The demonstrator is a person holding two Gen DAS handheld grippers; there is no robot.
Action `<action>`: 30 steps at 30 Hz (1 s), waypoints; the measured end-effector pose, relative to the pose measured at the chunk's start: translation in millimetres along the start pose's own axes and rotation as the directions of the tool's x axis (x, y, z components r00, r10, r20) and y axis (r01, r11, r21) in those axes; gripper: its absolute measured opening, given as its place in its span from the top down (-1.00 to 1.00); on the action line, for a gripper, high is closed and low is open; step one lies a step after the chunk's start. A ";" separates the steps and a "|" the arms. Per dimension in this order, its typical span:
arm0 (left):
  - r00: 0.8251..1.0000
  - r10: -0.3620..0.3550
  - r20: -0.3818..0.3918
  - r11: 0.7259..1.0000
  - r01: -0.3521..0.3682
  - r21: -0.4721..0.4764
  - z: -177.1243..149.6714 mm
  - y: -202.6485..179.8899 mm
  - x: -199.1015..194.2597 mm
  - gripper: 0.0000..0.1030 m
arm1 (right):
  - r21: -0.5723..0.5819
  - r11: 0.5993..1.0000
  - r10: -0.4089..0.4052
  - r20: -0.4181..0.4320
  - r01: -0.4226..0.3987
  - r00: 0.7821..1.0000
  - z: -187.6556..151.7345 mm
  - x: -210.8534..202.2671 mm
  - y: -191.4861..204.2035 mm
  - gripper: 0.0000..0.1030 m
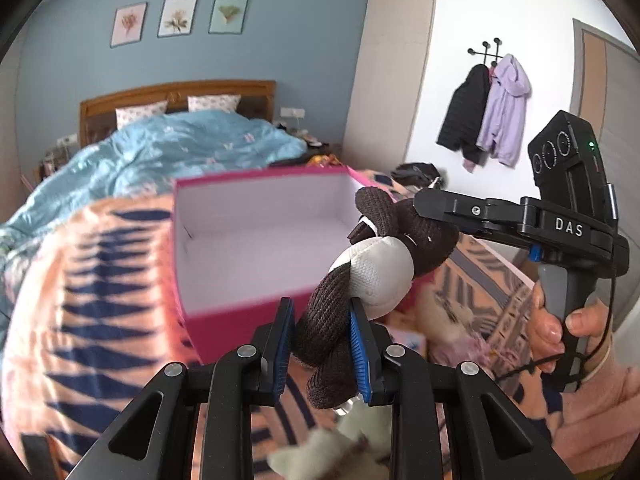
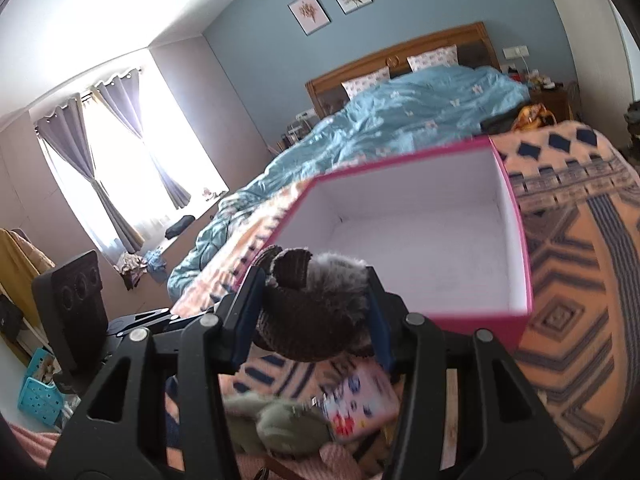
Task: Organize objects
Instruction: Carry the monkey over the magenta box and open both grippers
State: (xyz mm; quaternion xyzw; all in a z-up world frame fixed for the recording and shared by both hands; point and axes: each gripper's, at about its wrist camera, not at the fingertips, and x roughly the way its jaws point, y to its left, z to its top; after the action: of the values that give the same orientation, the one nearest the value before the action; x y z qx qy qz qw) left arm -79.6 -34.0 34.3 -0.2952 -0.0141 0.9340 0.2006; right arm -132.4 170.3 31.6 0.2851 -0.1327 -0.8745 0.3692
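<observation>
Between the blue pads of the left gripper (image 1: 322, 342) sits the lower body of a brown knitted plush toy (image 1: 360, 276); the jaws are clamped on it, and its white belly and dark head rise up and to the right, above the pad tips. At the toy's head, the right gripper (image 1: 430, 196) reaches in from the right side of the left wrist view, with a hand (image 1: 576, 332) wrapped around its grey handle. From the right wrist view, the right gripper (image 2: 316, 312) is closed on the same brown plush toy (image 2: 312, 308), which fills the gap between its two pads, a grey furry patch facing the camera. Directly beyond both grippers stands an open pink box (image 2: 480, 320) with a white interior; its near wall lies just past the toy, and no object is visible inside. The box rests on an orange and navy patterned blanket (image 2: 580, 280) that covers the near part of the bed, with a light blue duvet (image 2: 400, 112) farther back. Below the grippers, on the blanket, lie a green plush toy (image 2: 276, 420) and a white item with coloured spots (image 2: 360, 408), both blurred.
</observation>
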 end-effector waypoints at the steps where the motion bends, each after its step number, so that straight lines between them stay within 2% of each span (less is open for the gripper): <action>1: 1.000 0.016 0.006 1.000 -0.016 0.003 7.1 4.5 0.9 0.49 | 0.001 1.000 0.004 0.007 -0.004 1.000 5.6 3.2 0.2 0.01; 5: 0.998 0.064 0.013 0.998 -0.064 0.027 23.2 11.0 8.8 0.49 | 0.026 0.999 0.019 0.014 -0.019 1.000 25.2 20.6 -4.2 0.01; 12: 0.990 0.129 -0.060 0.991 -0.126 0.040 34.0 26.3 45.9 0.49 | 0.087 0.996 -0.005 -0.053 0.010 0.999 33.7 60.8 -27.0 0.01; 16: 0.983 0.138 -0.119 0.990 -0.135 0.032 29.4 35.5 64.7 0.49 | 0.112 0.993 -0.020 -0.100 0.031 0.995 27.6 77.8 -38.7 0.01; 21: 0.981 0.133 -0.139 0.990 -0.124 0.070 28.1 30.9 66.3 0.46 | 0.126 0.990 -0.033 -0.168 0.055 0.985 15.9 94.7 -50.0 0.01; 25: 0.976 0.133 -0.175 0.989 -0.119 0.090 26.5 27.8 73.7 0.37 | 0.107 0.990 -0.064 -0.205 0.087 0.977 10.5 105.5 -54.3 0.01; 27: 0.971 0.157 -0.179 0.985 -0.140 0.104 26.0 26.6 75.9 0.24 | 0.097 0.991 -0.070 -0.215 0.092 0.974 10.3 107.4 -53.9 -0.04; 30: 0.971 0.144 -0.193 0.986 -0.126 0.106 23.5 28.1 77.2 0.19 | 0.076 0.991 -0.095 -0.216 0.114 0.972 8.8 107.2 -51.2 -0.08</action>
State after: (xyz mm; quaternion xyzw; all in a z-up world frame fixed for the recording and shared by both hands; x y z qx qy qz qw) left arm -160.5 -28.1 7.5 -0.3780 0.0698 0.9108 0.1505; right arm -227.4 128.6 -27.0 0.3992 -0.1155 -0.8507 0.3219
